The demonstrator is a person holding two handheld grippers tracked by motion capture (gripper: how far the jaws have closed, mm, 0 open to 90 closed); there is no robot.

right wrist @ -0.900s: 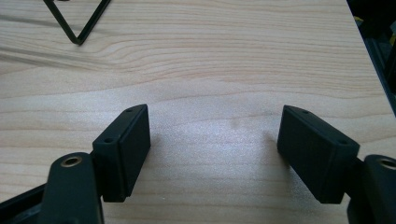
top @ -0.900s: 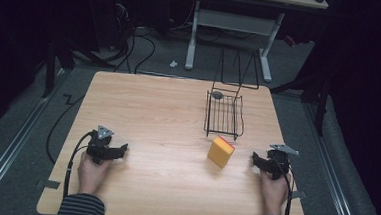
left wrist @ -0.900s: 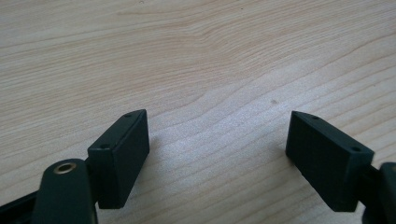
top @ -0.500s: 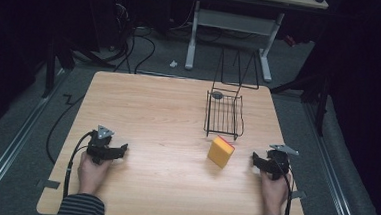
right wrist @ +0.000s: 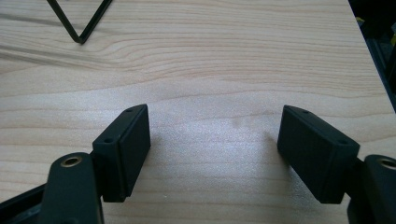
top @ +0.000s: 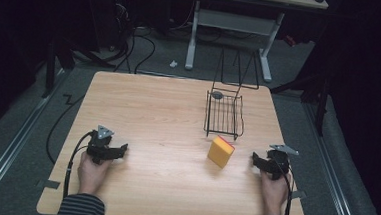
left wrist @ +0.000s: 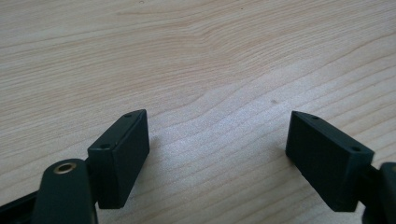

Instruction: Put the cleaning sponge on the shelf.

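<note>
A yellow block with a red top face (top: 221,151) stands on the wooden table (top: 153,115), right of centre. Just behind it sits a black wire basket (top: 224,115) with a small grey round thing (top: 217,94) at its far end. My left gripper (top: 120,151) rests low at the table's front left and points right; its jaws stand wide apart over bare wood (left wrist: 217,154). At the front right, my right gripper (top: 255,160) points left toward the block, a short way from it. It is open too, with nothing between its jaws (right wrist: 215,149).
A black wire foot (right wrist: 79,23) of the basket shows at the upper left of the right gripper view. The table's right edge (right wrist: 369,51) lies close to that gripper. Beyond the table stand a white desk frame (top: 231,25) and floor cables (top: 147,45).
</note>
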